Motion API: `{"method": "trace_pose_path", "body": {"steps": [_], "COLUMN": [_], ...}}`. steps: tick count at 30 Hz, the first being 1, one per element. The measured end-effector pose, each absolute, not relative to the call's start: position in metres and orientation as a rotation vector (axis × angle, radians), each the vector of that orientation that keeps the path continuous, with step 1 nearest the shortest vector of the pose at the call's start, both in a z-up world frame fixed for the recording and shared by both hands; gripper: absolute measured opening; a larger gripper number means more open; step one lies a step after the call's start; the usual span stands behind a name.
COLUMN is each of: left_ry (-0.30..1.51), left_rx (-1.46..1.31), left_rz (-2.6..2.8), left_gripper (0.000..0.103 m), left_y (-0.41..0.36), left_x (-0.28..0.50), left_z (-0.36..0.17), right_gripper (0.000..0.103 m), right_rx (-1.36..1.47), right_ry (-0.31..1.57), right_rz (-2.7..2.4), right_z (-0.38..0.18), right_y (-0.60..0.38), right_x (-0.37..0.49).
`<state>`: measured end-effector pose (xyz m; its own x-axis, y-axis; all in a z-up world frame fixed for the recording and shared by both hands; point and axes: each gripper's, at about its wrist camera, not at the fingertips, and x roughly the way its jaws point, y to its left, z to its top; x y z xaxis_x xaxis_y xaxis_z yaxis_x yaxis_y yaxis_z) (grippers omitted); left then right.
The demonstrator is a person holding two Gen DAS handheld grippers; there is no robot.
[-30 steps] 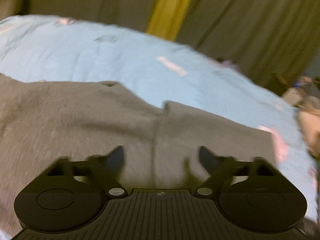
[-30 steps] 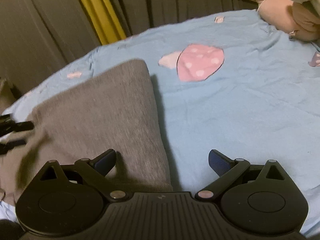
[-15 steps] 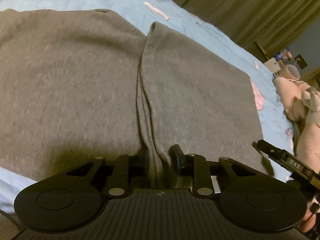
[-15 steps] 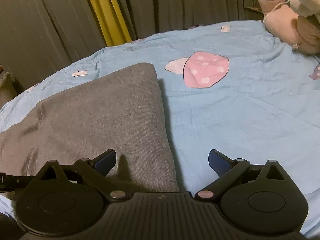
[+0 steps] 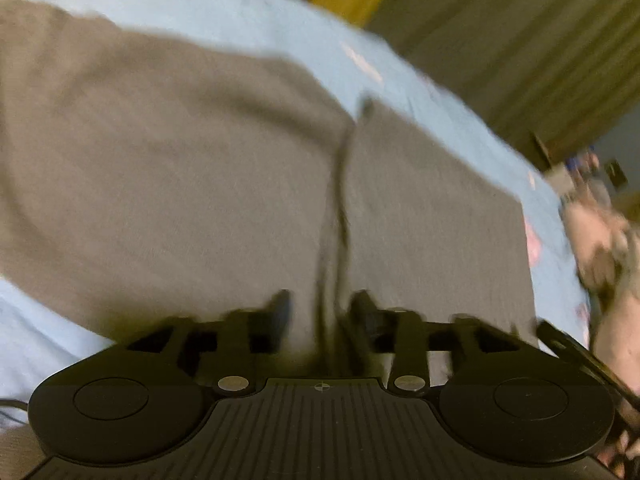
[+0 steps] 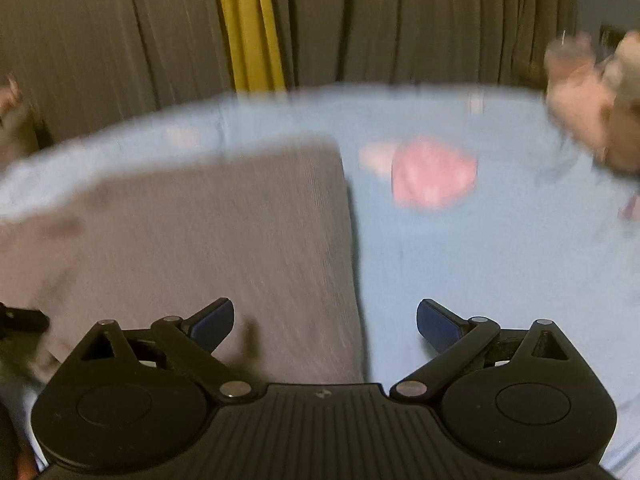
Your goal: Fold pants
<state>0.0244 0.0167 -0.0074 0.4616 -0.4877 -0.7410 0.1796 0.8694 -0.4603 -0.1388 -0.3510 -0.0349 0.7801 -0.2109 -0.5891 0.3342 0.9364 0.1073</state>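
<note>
Grey pants (image 5: 160, 160) lie spread on a light blue bed sheet (image 5: 248, 8). A raised fold ridge (image 5: 340, 208) runs down the middle of the cloth and ends between the fingers of my left gripper (image 5: 322, 308). Its jaws are opening, and the pads stand a little off the ridge. In the right wrist view the pants (image 6: 200, 240) fill the left half. My right gripper (image 6: 325, 320) is open wide above the pants' right edge, with nothing pinched. Both views are motion-blurred.
The blue bed sheet (image 6: 480, 260) has a pink patch (image 6: 434, 178). Plush toys (image 6: 592, 120) sit at its far right. Grey curtains (image 6: 400, 20) and a yellow one (image 6: 248, 24) hang behind the bed. The other gripper's tip (image 5: 580, 356) shows at the right.
Half a second ago my left gripper was pinched on the fold ridge; now its jaws have parted and the view has shifted. My right gripper has tilted up, still open.
</note>
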Motion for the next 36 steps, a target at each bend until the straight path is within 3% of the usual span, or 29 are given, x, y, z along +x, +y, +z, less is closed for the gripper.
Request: {"method": "trace_pose_path", "body": {"steps": [2, 5, 7, 13, 16, 20, 30, 33, 36], "left_ry": [0.929, 0.845, 0.819, 0.752, 0.739, 0.708, 0.732, 0.702, 0.706], "left_rx": [-0.405, -0.502, -0.54, -0.683, -0.761, -0.844, -0.76, -0.752, -0.704], "left_rz": [-0.356, -0.251, -0.162, 0.106, 0.147, 0.081, 0.079, 0.112, 0.121], "left_gripper": [0.086, 0.092, 0.092, 0.092, 0.092, 0.093, 0.092, 0.082, 0.059], "left_y": [0.041, 0.082, 0.114, 0.218, 0.252, 0.267, 0.27, 0.267, 0.263], "left_x": [0.02, 0.021, 0.023, 0.021, 0.024, 0.032, 0.077, 0.08, 0.085], "left_z": [0.001, 0.009, 0.009, -0.008, -0.021, -0.029, -0.033, -0.027, -0.027], "right_gripper": [0.099, 0.099, 0.099, 0.099, 0.099, 0.099, 0.099, 0.099, 0.099], "right_rx": [0.193, 0.127, 0.1, 0.243, 0.233, 0.298, 0.302, 0.3, 0.3], "right_ry": [0.517, 0.705, 0.844, 0.73, 0.788, 0.787, 0.775, 0.773, 0.773], "right_rz": [-0.258, -0.208, -0.24, -0.281, -0.276, -0.274, -0.286, -0.285, -0.284], "right_z": [-0.029, -0.045, -0.06, -0.052, -0.058, -0.062, -0.066, -0.067, -0.067], "right_y": [-0.343, -0.331, -0.327, -0.338, -0.337, -0.342, -0.338, -0.338, -0.339], "right_x": [-0.15, -0.126, -0.107, -0.118, -0.109, -0.104, -0.104, -0.104, -0.104]}}
